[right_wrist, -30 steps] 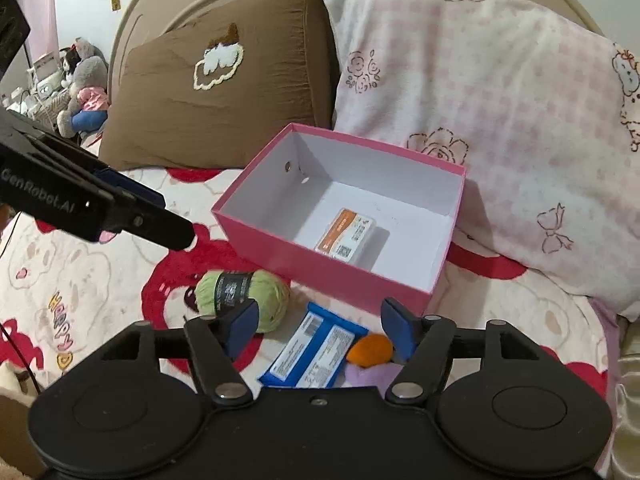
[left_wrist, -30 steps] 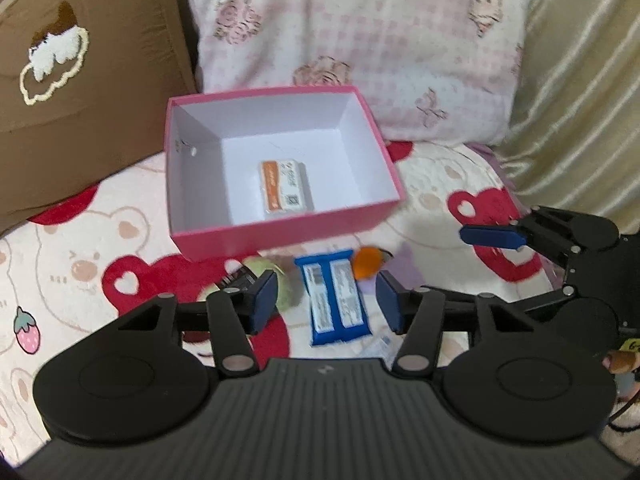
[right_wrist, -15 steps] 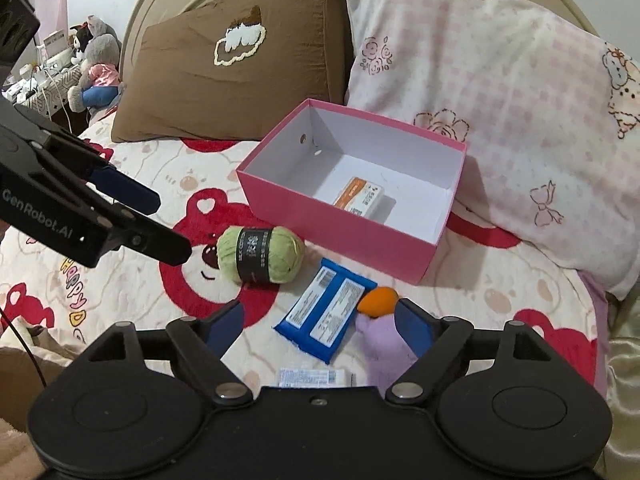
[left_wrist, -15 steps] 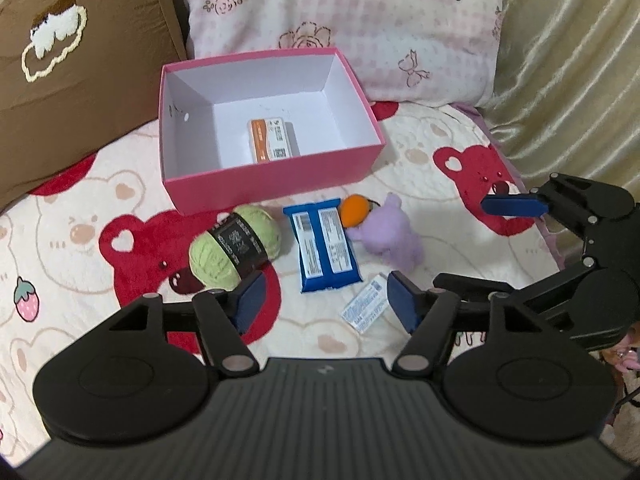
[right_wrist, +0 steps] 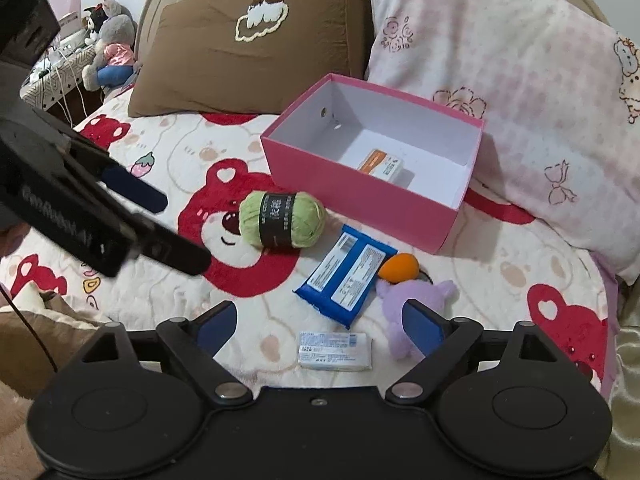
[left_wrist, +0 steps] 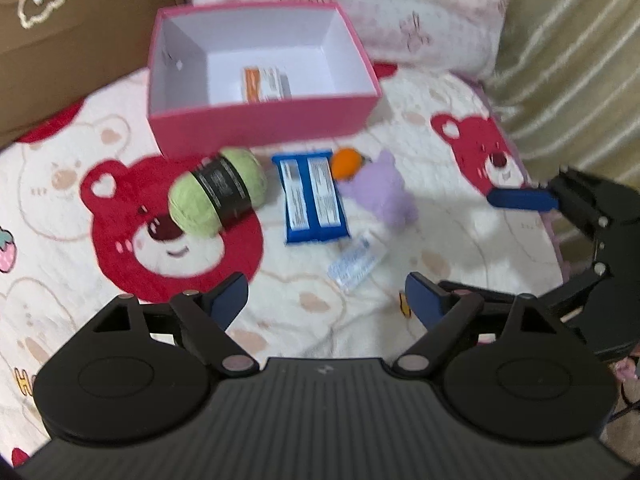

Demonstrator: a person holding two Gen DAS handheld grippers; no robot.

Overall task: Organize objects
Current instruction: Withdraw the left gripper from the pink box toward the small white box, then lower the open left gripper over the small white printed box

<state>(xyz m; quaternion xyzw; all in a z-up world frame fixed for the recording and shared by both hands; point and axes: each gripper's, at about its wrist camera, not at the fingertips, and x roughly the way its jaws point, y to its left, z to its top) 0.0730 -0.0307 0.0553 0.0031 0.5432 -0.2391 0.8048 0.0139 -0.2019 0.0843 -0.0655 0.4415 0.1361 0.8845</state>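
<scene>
On the bed (right_wrist: pixel 500 280), a pink box (right_wrist: pixel 360 204) stood open near the head end, just in front of the pink pillow (right_wrist: pixel 520 80) and beside the brown pillow (right_wrist: pixel 256 44); a small orange-and-white carton (right_wrist: pixel 381 165) lay on its white floor. In front of the box, toward the foot of the bed, lay a green yarn ball (right_wrist: pixel 282 219) with a black band, a blue packet (right_wrist: pixel 347 274) beside it, an orange ball (right_wrist: pixel 399 267) touching a purple plush toy (right_wrist: pixel 416 300), and a small white-and-blue packet (right_wrist: pixel 335 351) nearest the cameras. The left gripper (left_wrist: pixel 326 300) hovered above the bedspread, its fingers (left_wrist: pixel 230 296) spreading wider with nothing between them. The right gripper (right_wrist: pixel 320 326) hung over the small white-and-blue packet, its fingers (right_wrist: pixel 218 326) also widening and pinching nothing; the packet showed between them in the view, untouched, and the plush toy lay behind the right-hand finger.
</scene>
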